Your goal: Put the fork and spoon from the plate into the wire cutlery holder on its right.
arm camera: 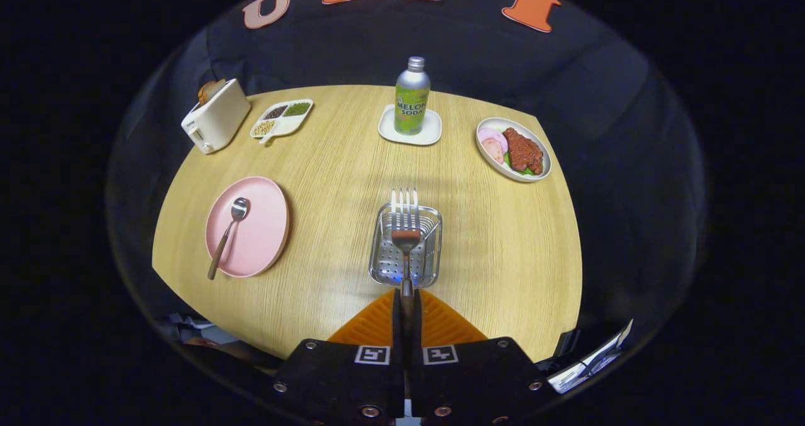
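Gripper (406, 295) clamped on fork (405, 221) above holder (405, 246)

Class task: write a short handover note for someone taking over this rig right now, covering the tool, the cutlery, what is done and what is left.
Tool: shut on the fork, gripping its handle, tines pointing ahead over the wire cutlery holder.
Spoon: lying on the pink plate, left of the holder.
Done: fork lifted off the plate and brought to the holder.
Left: lower and release the fork into the holder, then fetch the spoon and place it in too.
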Tool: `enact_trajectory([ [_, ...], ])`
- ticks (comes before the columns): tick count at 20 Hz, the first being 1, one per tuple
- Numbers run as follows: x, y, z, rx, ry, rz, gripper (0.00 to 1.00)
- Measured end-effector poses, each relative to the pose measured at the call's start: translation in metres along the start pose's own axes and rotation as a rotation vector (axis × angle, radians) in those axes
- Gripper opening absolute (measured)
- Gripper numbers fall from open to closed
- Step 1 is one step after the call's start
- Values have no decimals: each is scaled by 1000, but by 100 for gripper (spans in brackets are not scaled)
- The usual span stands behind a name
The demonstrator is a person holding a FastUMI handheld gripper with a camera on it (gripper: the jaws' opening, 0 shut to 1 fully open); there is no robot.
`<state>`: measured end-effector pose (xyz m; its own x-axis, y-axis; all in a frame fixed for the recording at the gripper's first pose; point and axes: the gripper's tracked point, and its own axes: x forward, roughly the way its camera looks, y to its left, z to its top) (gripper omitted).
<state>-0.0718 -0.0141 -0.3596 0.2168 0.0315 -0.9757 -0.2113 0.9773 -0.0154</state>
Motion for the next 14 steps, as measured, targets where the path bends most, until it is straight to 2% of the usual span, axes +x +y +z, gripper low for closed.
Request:
enact_trajectory([
  [4,11,-3,-4,-8,83,5,5],
  [7,20,-13,-4,-22,126,-33,6],
  [14,19,-8,-11,-8,188,-1,7],
])
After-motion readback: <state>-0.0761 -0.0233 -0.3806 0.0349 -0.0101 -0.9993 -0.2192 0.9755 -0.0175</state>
